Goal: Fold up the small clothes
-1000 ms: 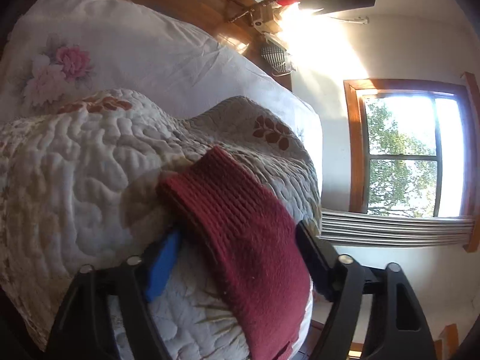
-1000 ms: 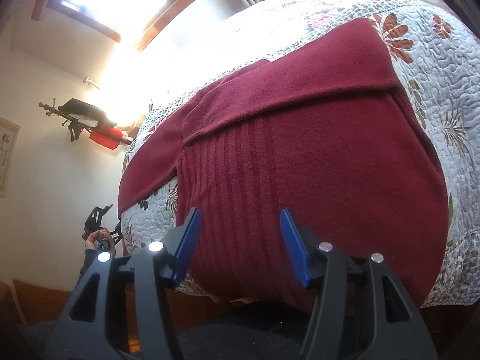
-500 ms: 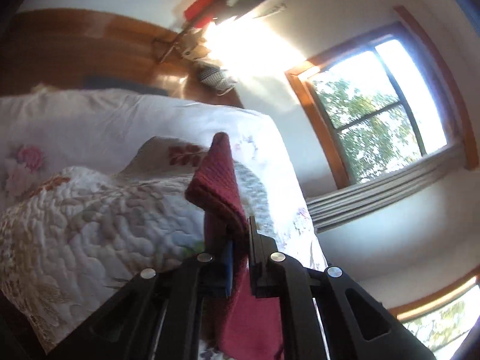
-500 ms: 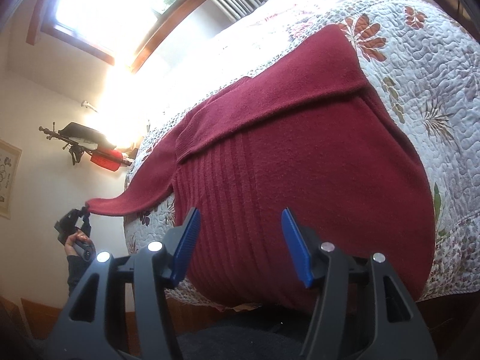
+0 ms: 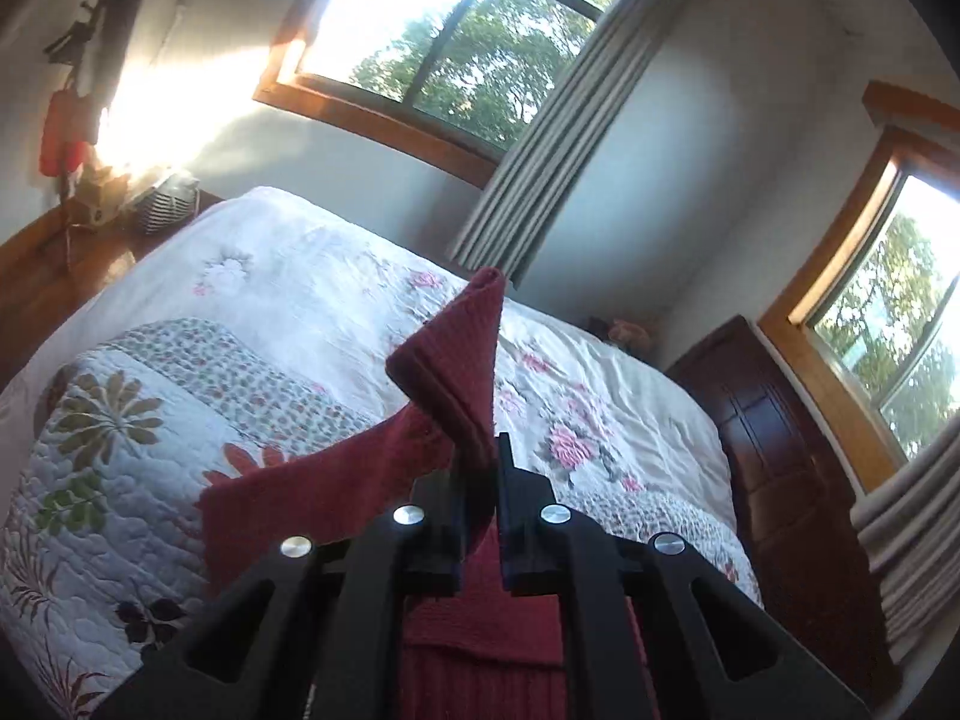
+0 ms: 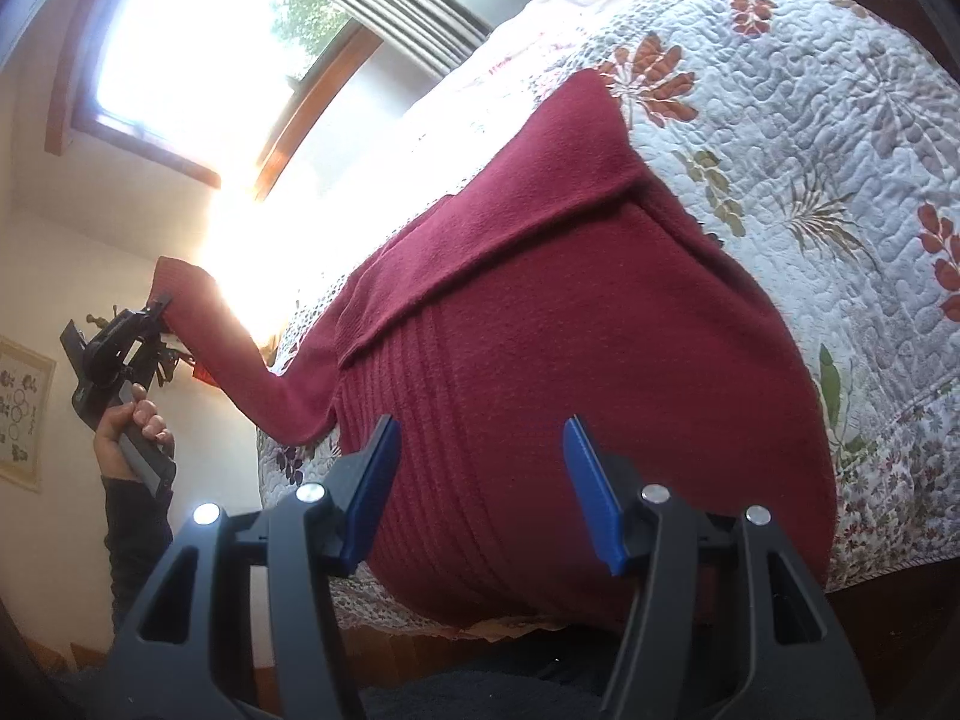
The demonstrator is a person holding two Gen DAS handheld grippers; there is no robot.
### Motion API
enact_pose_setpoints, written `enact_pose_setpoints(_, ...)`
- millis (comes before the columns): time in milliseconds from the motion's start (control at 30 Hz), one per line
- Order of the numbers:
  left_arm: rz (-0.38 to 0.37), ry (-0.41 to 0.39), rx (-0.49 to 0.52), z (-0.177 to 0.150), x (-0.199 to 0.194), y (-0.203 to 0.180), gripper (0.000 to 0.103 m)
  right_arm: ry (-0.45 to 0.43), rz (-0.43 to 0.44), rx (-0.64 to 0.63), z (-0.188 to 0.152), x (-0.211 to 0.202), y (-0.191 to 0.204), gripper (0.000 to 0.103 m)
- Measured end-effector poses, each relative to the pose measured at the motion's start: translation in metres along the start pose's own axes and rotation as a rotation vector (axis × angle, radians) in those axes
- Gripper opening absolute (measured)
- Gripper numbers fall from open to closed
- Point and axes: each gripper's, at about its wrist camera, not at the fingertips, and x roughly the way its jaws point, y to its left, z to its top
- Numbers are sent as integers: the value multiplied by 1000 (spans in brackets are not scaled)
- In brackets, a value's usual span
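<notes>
A dark red knit sweater (image 6: 570,348) lies spread on the quilted bed, one sleeve folded across its chest. My left gripper (image 5: 480,468) is shut on the cuff of the other sleeve (image 5: 462,372), which stands up from between its fingers. In the right wrist view that sleeve (image 6: 228,354) hangs lifted off the bed's left side, pinched by the left gripper (image 6: 159,306) in a hand (image 6: 129,420). My right gripper (image 6: 480,480) is open, hovering over the sweater's ribbed lower body near the bed's front edge, nothing between its blue pads (image 6: 375,480).
A floral quilt (image 6: 810,138) covers the bed, with a white flowered sheet (image 5: 360,300) beyond. A dark wooden cabinet (image 5: 780,450) stands at the bed's right, wooden-framed windows (image 5: 468,48) and grey curtains (image 5: 570,138) behind, a wooden headboard (image 5: 48,258) at left.
The left gripper closed on the sleeve cuff, then lifted it off the quilt and swung toward the sweater's body. The right gripper stayed open, drifting slightly over the sweater.
</notes>
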Motion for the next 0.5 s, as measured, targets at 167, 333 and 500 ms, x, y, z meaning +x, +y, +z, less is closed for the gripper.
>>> enact_pose_setpoints(167,-16,184,121,-54,67,-60,8,-27,-14,65,-3,-18,-33,57)
enact_pose_setpoints(333,-11,340,171,-120,124,-88,8,-45,-24,103,-4,-31,-54,57)
enact_pose_setpoints(500,17,452,191,-168,169,-96,8,-20,-14,114,-1,-32,-60,57)
